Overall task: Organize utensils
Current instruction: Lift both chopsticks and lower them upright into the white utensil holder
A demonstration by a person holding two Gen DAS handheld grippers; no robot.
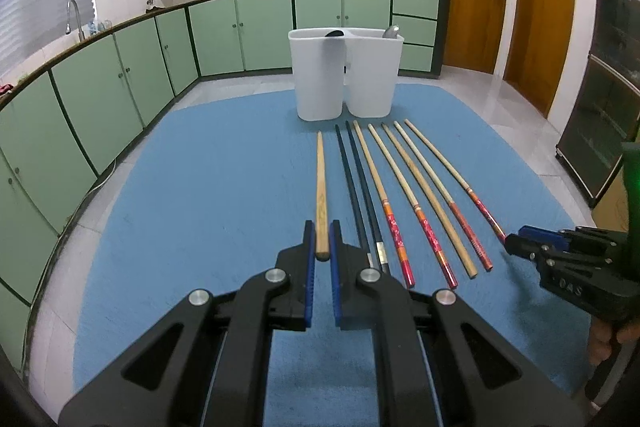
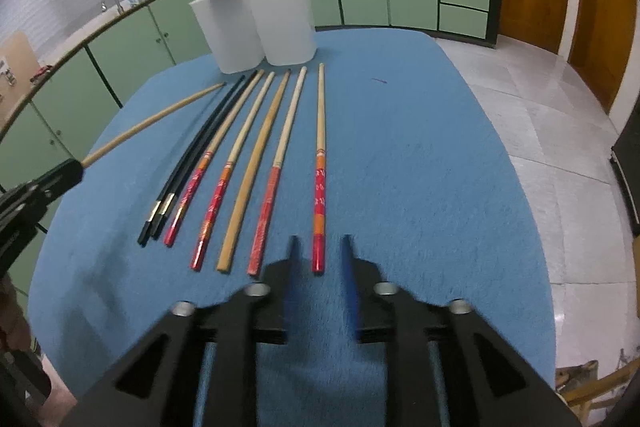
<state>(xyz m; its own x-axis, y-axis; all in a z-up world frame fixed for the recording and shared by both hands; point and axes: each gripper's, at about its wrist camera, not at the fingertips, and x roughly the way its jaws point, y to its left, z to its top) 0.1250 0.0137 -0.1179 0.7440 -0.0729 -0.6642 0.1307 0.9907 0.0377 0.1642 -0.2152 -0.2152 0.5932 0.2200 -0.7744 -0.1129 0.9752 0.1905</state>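
- The left tool [image 1: 322, 241] is clamped on the thick end of a plain chopstick [image 1: 321, 195]; the stick runs straight ahead from its pads toward the holder.
- The right tool [image 2: 319, 247] stands partly open with nothing gripped. The butt of a red-handled chopstick [image 2: 319, 219] lies on the cloth between its blurred fingers [image 2: 293, 251]; the pads seem clear of it, though blur makes this hard to judge.
- Left of the right tool, more chopsticks lie in a fan on the blue cloth [image 2: 420, 187] covering the bench: a red-handled one [image 2: 266, 211], a plain one [image 2: 248, 183], two more red-handled ones [image 2: 214, 207] and a black pair [image 2: 180, 175].
- A white holder [image 1: 344, 75] with two compartments stands beyond the stick tips, ahead of both tools. A dark utensil [image 1: 333, 33] peeks from its left compartment, a metal spoon [image 1: 391, 31] from its right.
- From the left wrist view, the right tool sits at the right edge, by the outermost stick's end.
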